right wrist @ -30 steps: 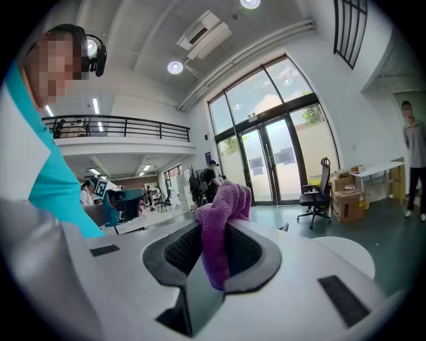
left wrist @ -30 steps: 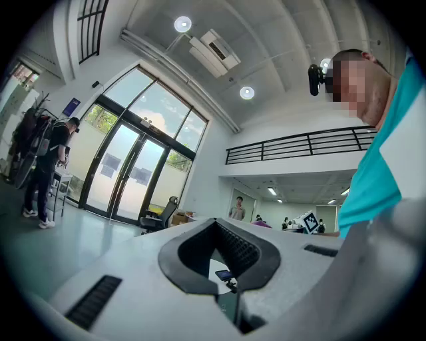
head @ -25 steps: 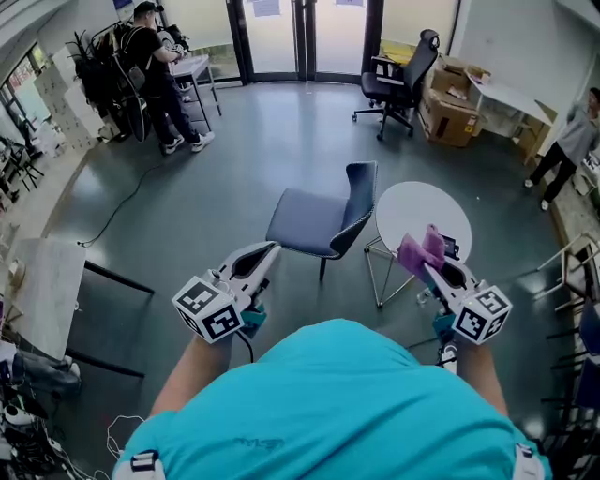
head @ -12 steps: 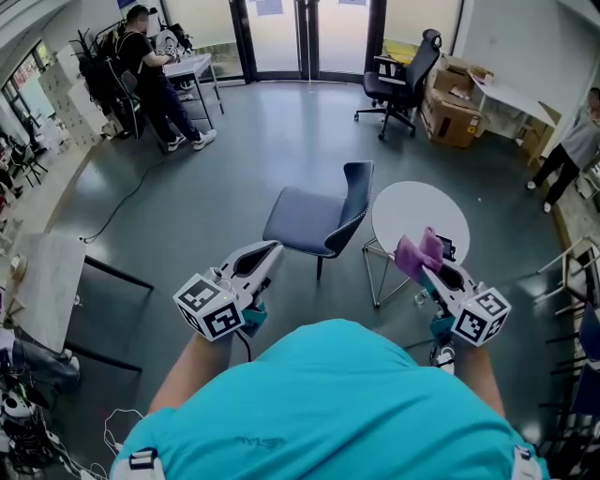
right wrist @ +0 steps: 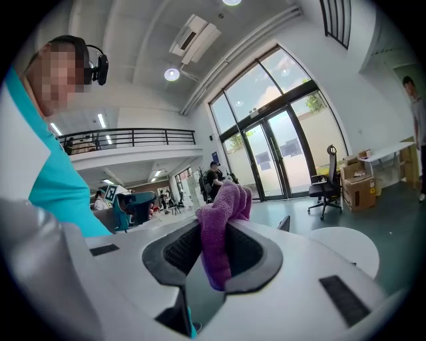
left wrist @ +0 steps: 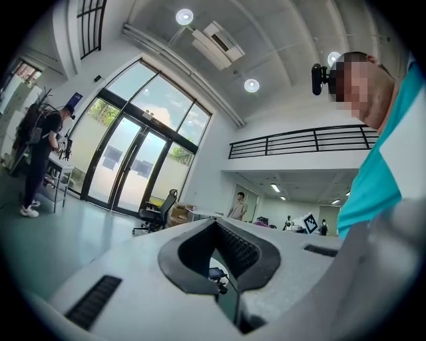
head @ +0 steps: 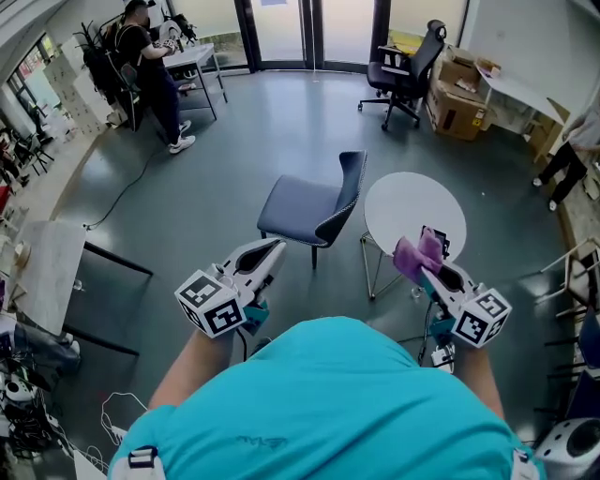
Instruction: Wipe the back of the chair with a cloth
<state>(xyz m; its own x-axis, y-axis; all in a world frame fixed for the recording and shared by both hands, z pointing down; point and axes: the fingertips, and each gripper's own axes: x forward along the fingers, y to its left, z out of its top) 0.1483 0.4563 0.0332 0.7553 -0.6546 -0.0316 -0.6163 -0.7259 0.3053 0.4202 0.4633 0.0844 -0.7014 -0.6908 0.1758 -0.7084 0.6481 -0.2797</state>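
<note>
Seeing the dark blue shell chair a little higher and further left in the head view than a second ago, likewise the round white table at its 3 o'clock. Holding both grippers low in front of a teal shirt, well apart from the chair. Right gripper, at 5 o'clock from the chair's back, clamped on a fluffy purple cloth bulging out above the black pads. Left gripper, at 7 o'clock from the seat, empty, jaws parted by only a narrow gap. Both pointing toward the glass doors at 12 o'clock, black office chair at 1 o'clock
</note>
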